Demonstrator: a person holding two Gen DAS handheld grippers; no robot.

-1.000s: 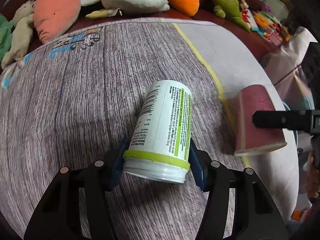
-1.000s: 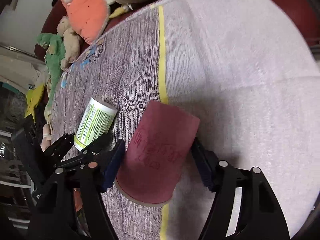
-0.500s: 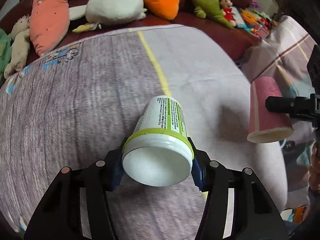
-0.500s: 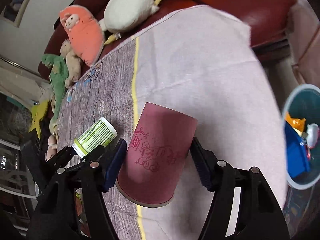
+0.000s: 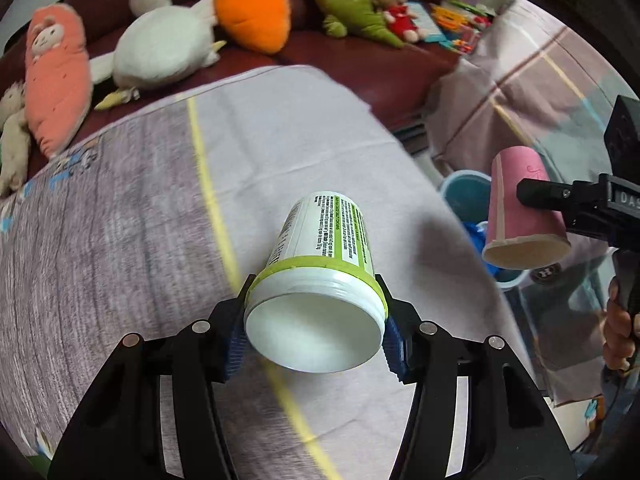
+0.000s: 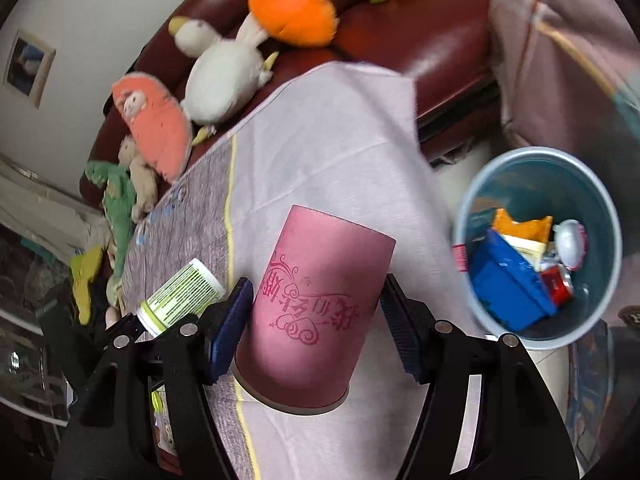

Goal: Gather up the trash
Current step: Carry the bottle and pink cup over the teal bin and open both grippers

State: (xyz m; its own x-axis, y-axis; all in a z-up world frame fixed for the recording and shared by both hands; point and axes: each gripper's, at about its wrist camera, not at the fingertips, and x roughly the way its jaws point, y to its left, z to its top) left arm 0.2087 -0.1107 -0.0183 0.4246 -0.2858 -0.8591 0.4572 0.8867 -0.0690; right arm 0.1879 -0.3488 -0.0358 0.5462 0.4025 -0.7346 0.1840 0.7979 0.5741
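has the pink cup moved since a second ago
Yes. The pink cup, gripped by the right tool, was over the table's yellow stripe; now it is off toward the blue bin, which has come into view.

My left wrist view looks forward over the cloth-covered surface [image 5: 120, 220] toward the sofa [image 5: 360, 60] at 12 o'clock; my right wrist view shares both, closer to the bin [image 6: 536, 156] at 3 o'clock.

The bottle [image 5: 320, 256] sits between the left gripper's [image 5: 314, 338] fingers, above the table [image 5: 120, 240]. The cup [image 6: 312, 308] sits between the right gripper's [image 6: 316, 330] fingers, with the bin [image 6: 540, 248] ahead to its right, beyond the table edge. Plush toys [image 5: 168, 44] lie on the sofa [image 5: 360, 68] behind the table.
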